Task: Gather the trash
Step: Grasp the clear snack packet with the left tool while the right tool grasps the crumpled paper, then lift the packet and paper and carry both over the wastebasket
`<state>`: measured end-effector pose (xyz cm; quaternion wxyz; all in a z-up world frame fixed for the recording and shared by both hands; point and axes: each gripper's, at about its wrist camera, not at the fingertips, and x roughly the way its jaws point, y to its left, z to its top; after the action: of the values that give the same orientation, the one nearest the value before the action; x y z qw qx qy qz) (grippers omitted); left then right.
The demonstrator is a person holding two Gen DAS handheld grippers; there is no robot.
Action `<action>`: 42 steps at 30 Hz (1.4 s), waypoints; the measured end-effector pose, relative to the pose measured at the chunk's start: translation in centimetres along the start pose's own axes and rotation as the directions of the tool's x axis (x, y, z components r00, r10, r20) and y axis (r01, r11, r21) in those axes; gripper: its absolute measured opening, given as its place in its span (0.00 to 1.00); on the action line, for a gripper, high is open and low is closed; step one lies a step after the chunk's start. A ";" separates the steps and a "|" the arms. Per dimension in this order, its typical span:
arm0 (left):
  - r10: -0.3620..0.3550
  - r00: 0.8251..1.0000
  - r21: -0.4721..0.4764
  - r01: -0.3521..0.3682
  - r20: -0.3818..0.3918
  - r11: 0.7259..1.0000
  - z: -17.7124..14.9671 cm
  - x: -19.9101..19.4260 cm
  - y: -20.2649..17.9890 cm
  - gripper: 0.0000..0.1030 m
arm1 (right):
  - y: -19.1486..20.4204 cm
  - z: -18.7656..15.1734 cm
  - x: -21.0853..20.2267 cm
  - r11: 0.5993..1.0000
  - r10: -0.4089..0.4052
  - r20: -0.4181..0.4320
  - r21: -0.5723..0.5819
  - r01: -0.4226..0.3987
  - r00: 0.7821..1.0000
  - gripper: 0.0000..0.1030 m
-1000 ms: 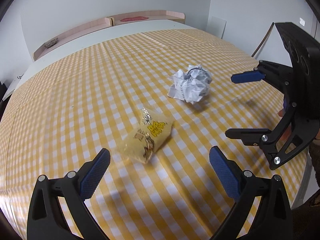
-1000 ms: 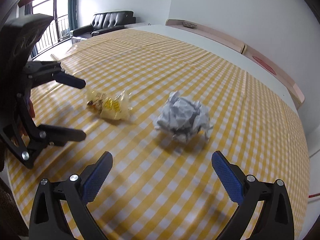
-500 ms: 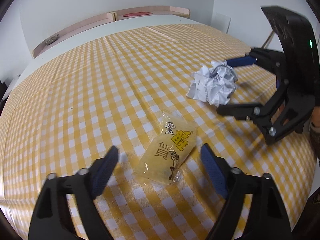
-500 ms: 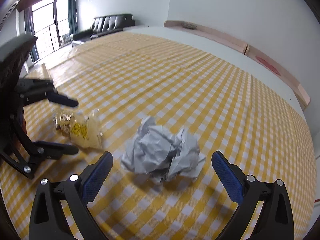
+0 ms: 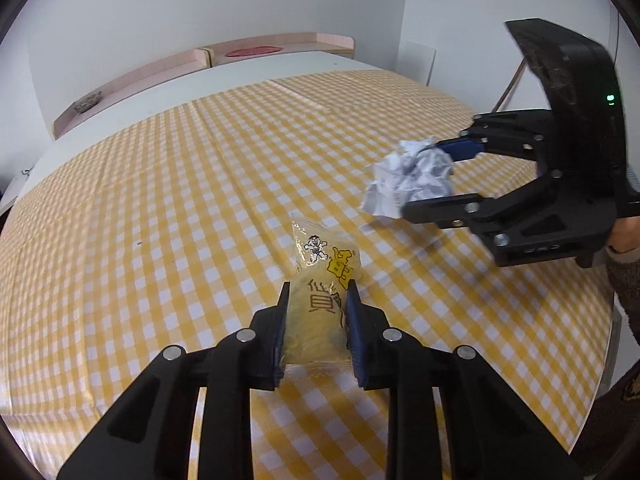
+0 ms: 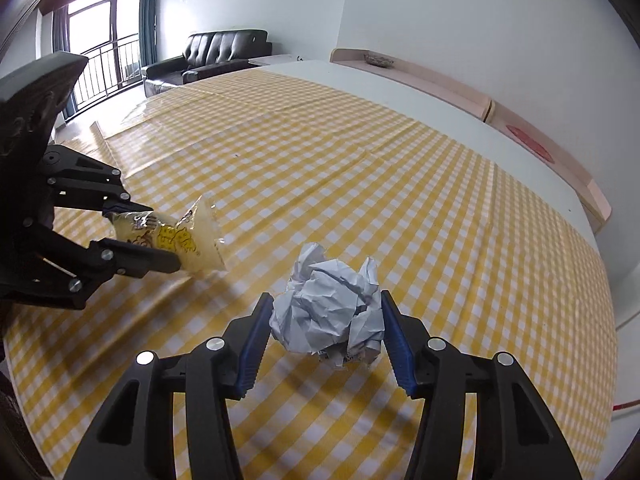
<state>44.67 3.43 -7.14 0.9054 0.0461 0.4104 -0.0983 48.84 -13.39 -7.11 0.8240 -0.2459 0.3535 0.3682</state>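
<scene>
My left gripper (image 5: 316, 300) is shut on a yellow snack wrapper (image 5: 320, 280) with a cartoon figure, just above the yellow checked tablecloth (image 5: 160, 220). My right gripper (image 6: 325, 312) is shut on a crumpled white paper ball (image 6: 328, 304), pads pressing both sides. In the left wrist view the right gripper (image 5: 436, 176) holds the paper ball (image 5: 408, 180) at the right. In the right wrist view the left gripper (image 6: 160, 236) holds the wrapper (image 6: 180, 240) at the left.
The table's white bare part (image 5: 200, 84) lies beyond the cloth, with a pink ledge (image 5: 160, 72) along the wall. A black sofa (image 6: 208, 56) and a window stand far off. The table edge (image 5: 612, 320) runs close on the right.
Both grippers moved forward and closed: the left on the snack wrapper, the right on the paper ball. Both were open around them half a second ago.
</scene>
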 end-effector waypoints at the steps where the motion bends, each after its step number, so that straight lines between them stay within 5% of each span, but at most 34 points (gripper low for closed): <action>1: -0.004 1.000 -0.006 0.004 0.004 1.000 -0.1 -0.4 0.0 0.25 | 0.2 0.0 -0.6 1.000 -0.006 0.000 0.002 0.006 1.000 0.54; 28: 0.094 0.994 -0.035 -0.092 0.047 0.995 -6.2 -12.3 -6.3 0.25 | 8.0 -2.4 -11.3 1.000 0.007 0.080 -0.020 -0.005 0.997 0.55; 42: 0.139 0.989 -0.050 -0.137 0.046 0.989 -10.1 -16.8 -9.1 0.25 | 11.3 -6.8 -16.1 0.998 0.047 0.106 -0.049 -0.042 0.993 0.55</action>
<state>24.48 -1.42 -1.20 0.9208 0.0506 0.3859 -0.0269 29.57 -17.97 -0.76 0.8273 -0.2371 0.3055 0.4075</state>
